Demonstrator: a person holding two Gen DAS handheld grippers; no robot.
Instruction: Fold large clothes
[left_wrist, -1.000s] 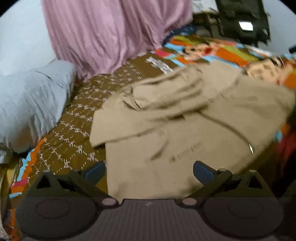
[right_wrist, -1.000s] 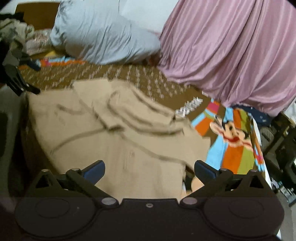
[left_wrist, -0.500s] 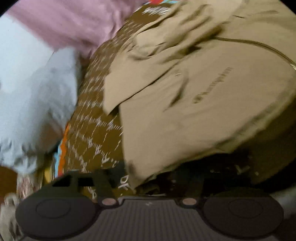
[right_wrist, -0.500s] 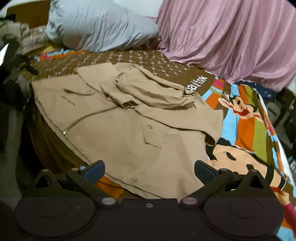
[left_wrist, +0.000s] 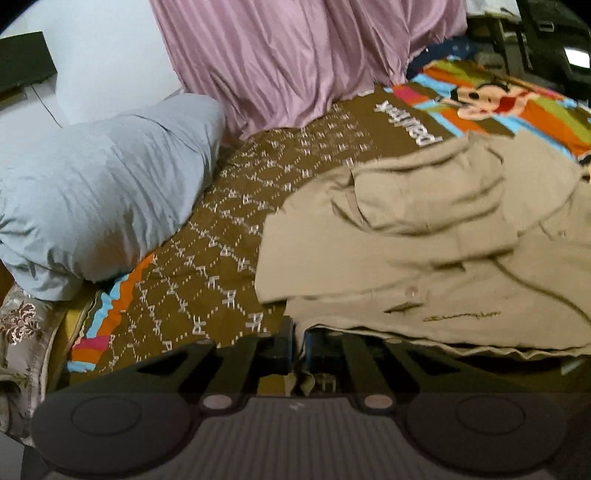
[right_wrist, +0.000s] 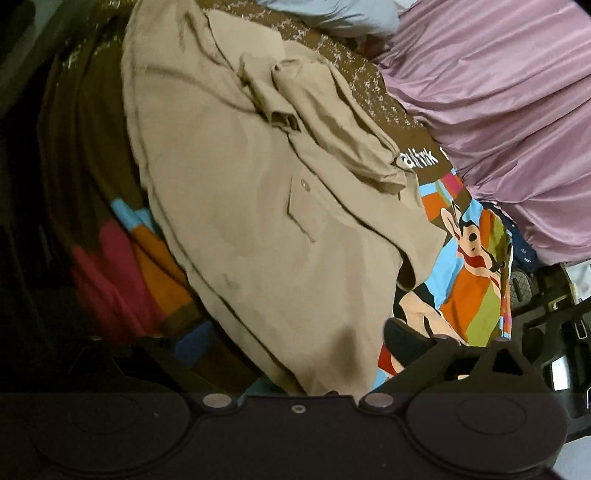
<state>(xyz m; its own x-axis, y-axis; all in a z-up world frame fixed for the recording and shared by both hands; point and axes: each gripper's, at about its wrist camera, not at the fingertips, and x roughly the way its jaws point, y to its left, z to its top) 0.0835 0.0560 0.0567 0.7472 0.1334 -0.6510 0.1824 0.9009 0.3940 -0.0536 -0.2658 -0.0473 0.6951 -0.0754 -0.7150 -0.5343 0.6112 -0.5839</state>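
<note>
On the bed (left_wrist: 229, 236), over its brown patterned and cartoon-striped cover, a tan jacket (left_wrist: 424, 258) lies spread out, its upper part bunched in loose folds toward the far side. From the left wrist view, the left hand-held gripper (left_wrist: 297, 345) sits at the jacket's near left corner with its jaws closing, almost together, on the hem; a strip of tan fabric shows pinched between them. A grey pillow (left_wrist: 96, 206) rests at the far left of the bed, and a mauve curtain (left_wrist: 295, 55) hangs behind.

From the right wrist view, the right hand-held gripper (right_wrist: 291, 343) stands wide, its jaws beginning to close, with the jacket's near edge (right_wrist: 295, 325) between the fingers (right_wrist: 402, 338) but not pressed by them. The curtain (right_wrist: 498, 110) fills the far right.
</note>
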